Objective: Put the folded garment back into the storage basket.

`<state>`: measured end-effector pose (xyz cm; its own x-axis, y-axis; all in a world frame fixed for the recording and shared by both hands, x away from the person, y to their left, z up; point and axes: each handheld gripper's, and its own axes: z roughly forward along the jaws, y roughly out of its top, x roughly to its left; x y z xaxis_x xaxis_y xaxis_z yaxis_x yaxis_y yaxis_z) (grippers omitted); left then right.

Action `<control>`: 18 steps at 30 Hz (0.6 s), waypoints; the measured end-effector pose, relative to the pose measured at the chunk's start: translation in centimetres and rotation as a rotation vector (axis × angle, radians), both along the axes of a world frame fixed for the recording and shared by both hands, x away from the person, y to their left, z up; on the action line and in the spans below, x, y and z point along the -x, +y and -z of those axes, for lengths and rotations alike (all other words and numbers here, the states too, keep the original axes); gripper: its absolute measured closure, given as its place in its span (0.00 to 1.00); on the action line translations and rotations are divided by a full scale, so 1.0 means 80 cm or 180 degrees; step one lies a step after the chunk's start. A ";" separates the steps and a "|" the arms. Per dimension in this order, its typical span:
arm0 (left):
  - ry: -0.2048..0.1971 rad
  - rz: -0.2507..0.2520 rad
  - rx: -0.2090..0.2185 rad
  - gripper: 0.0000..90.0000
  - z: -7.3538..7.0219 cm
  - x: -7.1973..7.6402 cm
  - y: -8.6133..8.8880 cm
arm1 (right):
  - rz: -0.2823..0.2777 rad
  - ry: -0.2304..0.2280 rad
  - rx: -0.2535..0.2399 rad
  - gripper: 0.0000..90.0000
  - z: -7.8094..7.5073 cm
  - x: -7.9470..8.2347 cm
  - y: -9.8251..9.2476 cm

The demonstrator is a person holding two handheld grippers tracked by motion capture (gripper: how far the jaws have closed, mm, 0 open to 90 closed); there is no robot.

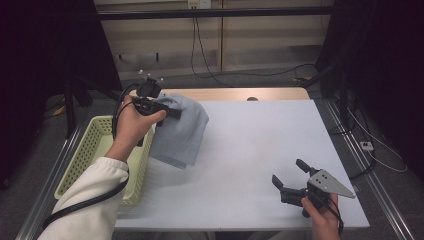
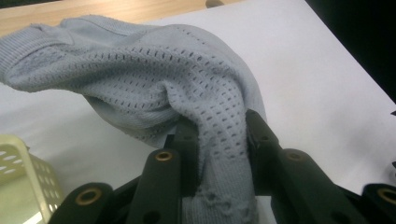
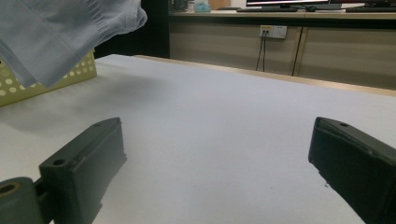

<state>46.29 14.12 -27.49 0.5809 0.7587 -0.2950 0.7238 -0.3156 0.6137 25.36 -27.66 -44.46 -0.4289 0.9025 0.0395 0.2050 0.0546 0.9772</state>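
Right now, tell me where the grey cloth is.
In the high view the grey cloth hangs at the table's left, pinched in the left tool, beside the yellow basket.

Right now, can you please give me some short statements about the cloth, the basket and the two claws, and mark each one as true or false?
1. The left claw is shut on the light blue cloth. True.
2. The cloth lies flat inside the basket. False: it hangs from the left claw, lifted above the white table, beside the basket.
3. The right claw is open with nothing between its jaws. True.
4. The basket is dark red. False: it is pale yellow-green, with small holes.
5. The right claw grips a corner of the cloth. False: it is well away from the cloth, near the table's front edge.
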 end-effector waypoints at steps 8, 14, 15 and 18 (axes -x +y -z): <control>-0.0006 -0.0050 -0.0022 0.80 -0.011 -0.005 0.014 | 0.0014 0.0002 -0.0022 0.04 0.000 0.000 0.001; -0.0032 -0.0086 -0.0040 0.80 -0.018 -0.007 0.026 | 0.0019 0.0005 -0.0023 0.04 0.000 0.000 0.000; -0.0030 -0.0089 -0.0043 0.80 -0.019 -0.007 0.028 | 0.0013 0.0004 -0.0023 0.04 0.000 0.000 0.000; -0.0032 -0.0118 -0.0047 0.80 -0.023 -0.008 0.035 | 0.0009 -0.0004 -0.0012 0.04 0.000 0.000 0.000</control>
<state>46.95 16.94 -25.64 0.5552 0.7839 -0.2779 0.7290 -0.2978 0.6163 25.36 -27.65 -44.44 -0.4264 0.9036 0.0425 0.2040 0.0503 0.9777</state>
